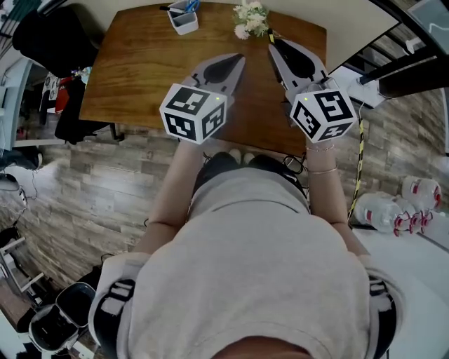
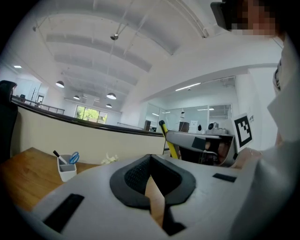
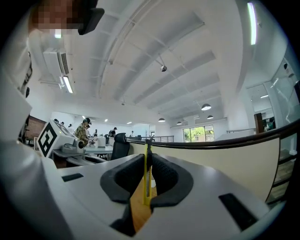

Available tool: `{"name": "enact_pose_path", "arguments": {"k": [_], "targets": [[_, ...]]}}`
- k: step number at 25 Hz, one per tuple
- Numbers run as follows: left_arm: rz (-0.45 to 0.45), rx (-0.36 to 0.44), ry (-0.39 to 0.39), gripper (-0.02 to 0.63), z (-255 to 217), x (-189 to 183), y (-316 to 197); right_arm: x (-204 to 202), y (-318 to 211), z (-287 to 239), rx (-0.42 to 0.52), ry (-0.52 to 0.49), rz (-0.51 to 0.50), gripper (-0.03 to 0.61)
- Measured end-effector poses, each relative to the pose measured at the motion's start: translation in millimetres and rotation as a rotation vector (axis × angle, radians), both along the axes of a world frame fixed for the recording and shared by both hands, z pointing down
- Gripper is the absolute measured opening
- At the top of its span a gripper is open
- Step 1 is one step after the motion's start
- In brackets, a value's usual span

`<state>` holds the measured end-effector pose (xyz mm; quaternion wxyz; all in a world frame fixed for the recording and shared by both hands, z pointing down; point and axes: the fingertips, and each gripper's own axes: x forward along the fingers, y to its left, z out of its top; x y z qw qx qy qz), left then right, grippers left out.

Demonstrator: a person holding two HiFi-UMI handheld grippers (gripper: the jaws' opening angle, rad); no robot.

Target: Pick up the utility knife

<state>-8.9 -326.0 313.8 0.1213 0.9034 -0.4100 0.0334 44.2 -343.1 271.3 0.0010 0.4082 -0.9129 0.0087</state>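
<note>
The utility knife [image 3: 146, 180] is a thin yellow handle with a black tip, standing on edge between the pads of my right gripper [image 3: 146, 157], which is shut on it. In the head view only a bit of the yellow knife [image 1: 271, 36] shows at the tips of the right gripper [image 1: 272, 43], held above the far right of the wooden table [image 1: 140, 70]. The left gripper view catches the knife [image 2: 167, 138] sticking up from the right gripper. My left gripper [image 1: 240, 59] hovers beside it, its tips together and nothing in it [image 2: 150, 157].
A white pen holder [image 1: 184, 17] with scissors stands at the table's far edge [image 2: 67, 168], with white flowers [image 1: 250, 19] to its right. A black chair [image 1: 49, 35] is left of the table. Water bottles [image 1: 393, 210] lie on the floor at right.
</note>
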Motion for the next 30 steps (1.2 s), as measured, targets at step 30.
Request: {"name": "enact_pose_path", "arguments": {"k": [30], "targets": [[0.062, -0.016, -0.009, 0.012, -0.1, 35.4, 5.0, 28.3, 22.0, 15.6, -0.083, -0.163, -0.036, 0.064]]}}
